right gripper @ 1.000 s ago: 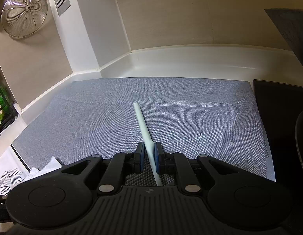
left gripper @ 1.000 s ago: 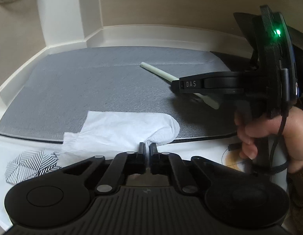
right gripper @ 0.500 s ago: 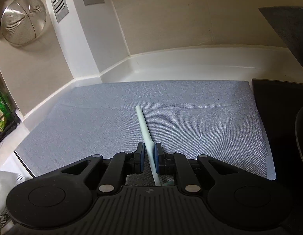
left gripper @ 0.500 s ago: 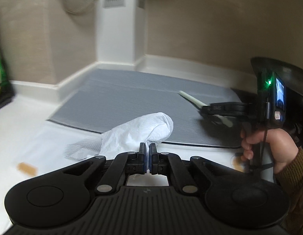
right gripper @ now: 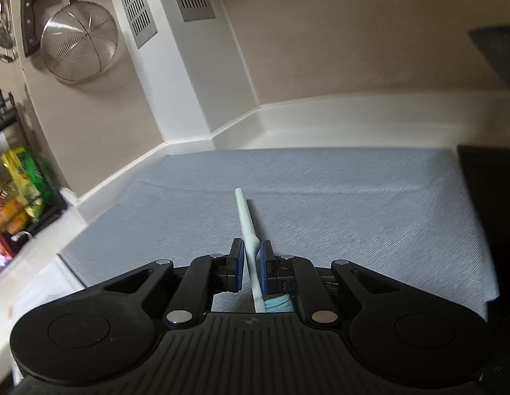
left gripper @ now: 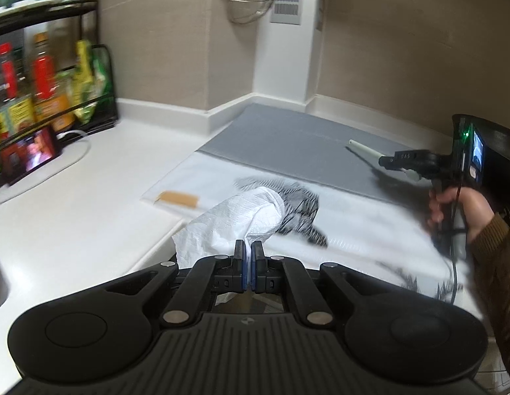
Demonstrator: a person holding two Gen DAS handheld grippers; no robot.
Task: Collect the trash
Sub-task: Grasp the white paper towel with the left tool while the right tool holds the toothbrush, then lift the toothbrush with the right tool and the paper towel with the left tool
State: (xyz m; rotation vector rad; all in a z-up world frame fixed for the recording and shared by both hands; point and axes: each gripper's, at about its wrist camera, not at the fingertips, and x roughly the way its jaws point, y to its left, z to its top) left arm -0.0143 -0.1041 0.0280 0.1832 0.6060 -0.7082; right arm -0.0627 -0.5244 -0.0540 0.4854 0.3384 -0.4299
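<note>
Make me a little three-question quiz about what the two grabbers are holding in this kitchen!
1. True or false: the left gripper is shut on a tissue.
2. What does the right gripper hold? A spoon, B toothbrush, C bottle.
3. Fill in: the toothbrush's handle points out over the grey ____.

Key: 1 true; 2 B; 3 mat.
</note>
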